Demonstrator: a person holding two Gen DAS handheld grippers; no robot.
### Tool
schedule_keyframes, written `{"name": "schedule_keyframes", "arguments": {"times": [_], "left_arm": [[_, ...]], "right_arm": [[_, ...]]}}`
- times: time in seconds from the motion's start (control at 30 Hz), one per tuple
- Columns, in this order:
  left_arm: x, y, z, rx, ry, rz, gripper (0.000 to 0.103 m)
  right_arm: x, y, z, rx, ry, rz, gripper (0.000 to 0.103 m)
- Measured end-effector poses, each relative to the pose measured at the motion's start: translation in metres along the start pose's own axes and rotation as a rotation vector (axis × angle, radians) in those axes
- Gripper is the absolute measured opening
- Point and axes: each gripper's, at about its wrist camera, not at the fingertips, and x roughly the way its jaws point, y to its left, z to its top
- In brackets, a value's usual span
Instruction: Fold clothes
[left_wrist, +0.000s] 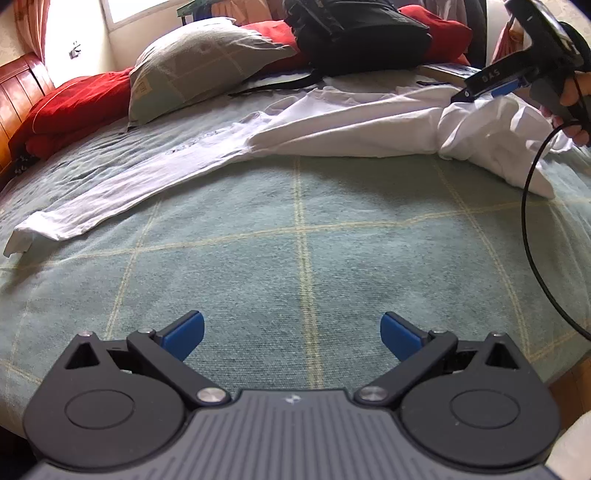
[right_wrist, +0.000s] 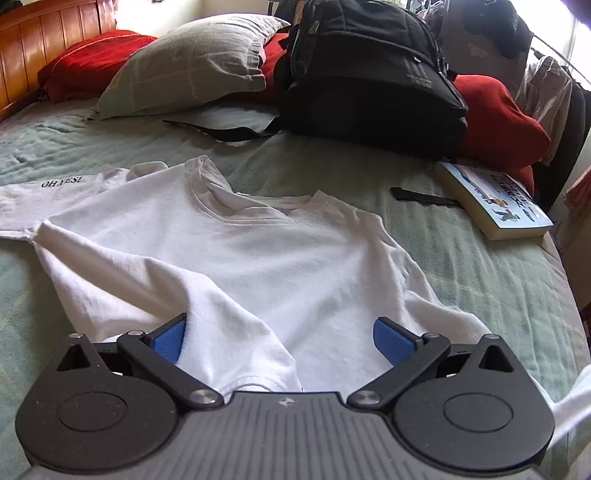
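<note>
A white T-shirt (right_wrist: 236, 251) lies spread on the green checked bedspread (right_wrist: 480, 280), collar toward the pillows; it also shows in the left wrist view (left_wrist: 332, 125), crumpled at the right. My right gripper (right_wrist: 279, 338) is open, its blue pads on either side of a folded part of the shirt. It shows from outside in the left wrist view (left_wrist: 476, 92), over the shirt. My left gripper (left_wrist: 291, 334) is open and empty above bare bedspread (left_wrist: 295, 240), well short of the shirt.
A black backpack (right_wrist: 365, 74), a grey pillow (right_wrist: 192, 62) and red cushions (right_wrist: 495, 122) line the far side. A book (right_wrist: 495, 199) and a dark flat item (right_wrist: 421, 195) lie at right. A wooden headboard (right_wrist: 48, 40) is at far left.
</note>
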Motion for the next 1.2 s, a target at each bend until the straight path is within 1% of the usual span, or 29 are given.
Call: {"name": "schedule_keyframes", "arguments": {"times": [0.13,0.33,0.43,0.53,0.63,0.7,0.73,0.83,0.93,1.07,1.2], "left_arm": [[-0.003,-0.001,-0.002,0.001,-0.008,-0.003,0.101],[-0.010,-0.006,-0.006,0.005,-0.026,-0.021,0.101],[-0.014,-0.008,-0.009,0.006,-0.039,-0.031,0.101],[-0.018,-0.007,-0.013,0.005,-0.046,-0.037,0.101],[-0.019,-0.006,-0.018,0.004,-0.045,-0.040,0.101],[-0.019,-0.004,-0.020,0.002,-0.041,-0.040,0.101],[-0.019,-0.003,-0.021,0.001,-0.039,-0.039,0.101],[-0.018,0.000,-0.022,-0.008,-0.037,-0.038,0.101],[-0.016,0.003,-0.022,-0.020,-0.032,-0.035,0.101],[-0.010,0.004,-0.019,-0.025,-0.018,-0.029,0.101],[-0.004,0.003,-0.014,-0.022,-0.012,-0.030,0.101]], "right_arm": [[-0.031,0.011,-0.006,-0.044,-0.059,0.004,0.103],[-0.083,0.040,-0.020,-0.185,-0.141,0.034,0.103],[-0.103,0.054,-0.032,-0.229,-0.152,0.107,0.103],[-0.113,0.072,-0.052,-0.263,-0.132,0.216,0.103],[-0.108,0.094,-0.076,-0.298,-0.091,0.299,0.103],[-0.099,0.104,-0.089,-0.295,-0.071,0.345,0.103],[-0.092,0.107,-0.093,-0.287,-0.066,0.359,0.103],[-0.073,0.108,-0.099,-0.260,-0.081,0.347,0.103],[-0.055,0.100,-0.095,-0.202,-0.107,0.315,0.103],[-0.043,0.088,-0.086,-0.124,-0.162,0.308,0.103],[-0.053,0.082,-0.081,-0.095,-0.259,0.387,0.103]]}}
